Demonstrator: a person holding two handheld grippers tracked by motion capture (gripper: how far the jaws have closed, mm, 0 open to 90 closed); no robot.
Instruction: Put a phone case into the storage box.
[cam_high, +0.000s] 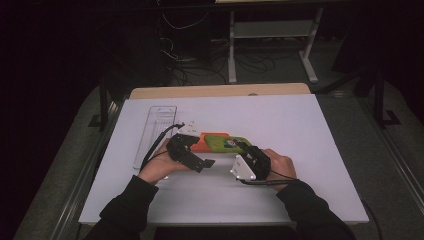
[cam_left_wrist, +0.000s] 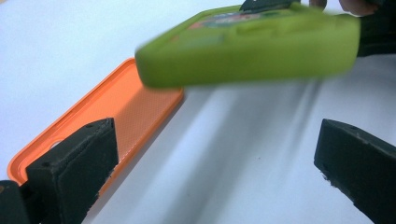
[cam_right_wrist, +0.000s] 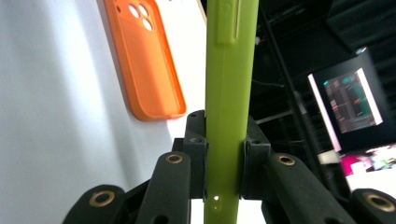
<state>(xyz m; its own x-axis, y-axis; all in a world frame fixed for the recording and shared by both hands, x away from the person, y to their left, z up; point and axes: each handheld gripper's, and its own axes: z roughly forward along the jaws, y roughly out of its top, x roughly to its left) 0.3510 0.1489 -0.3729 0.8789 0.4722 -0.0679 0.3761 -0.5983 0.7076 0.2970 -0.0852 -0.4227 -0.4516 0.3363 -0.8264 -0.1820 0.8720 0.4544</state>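
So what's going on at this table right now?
A person works with two handheld grippers on a white table. The right gripper is shut on a green phone case, held up off the table. The left gripper is open, beside an orange case lying open side up. A clear tray sits off to the left.

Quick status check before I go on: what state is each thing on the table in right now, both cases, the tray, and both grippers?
Green phone case: clamped at one end, lifted off the table, partly over the orange one.
Orange phone case: lying flat, open side up, empty, not gripped.
Clear tray: flat on the table's left side, looks empty.
Right gripper: jaws shut on the green phone case.
Left gripper: jaws open, holding nothing, beside the orange phone case.
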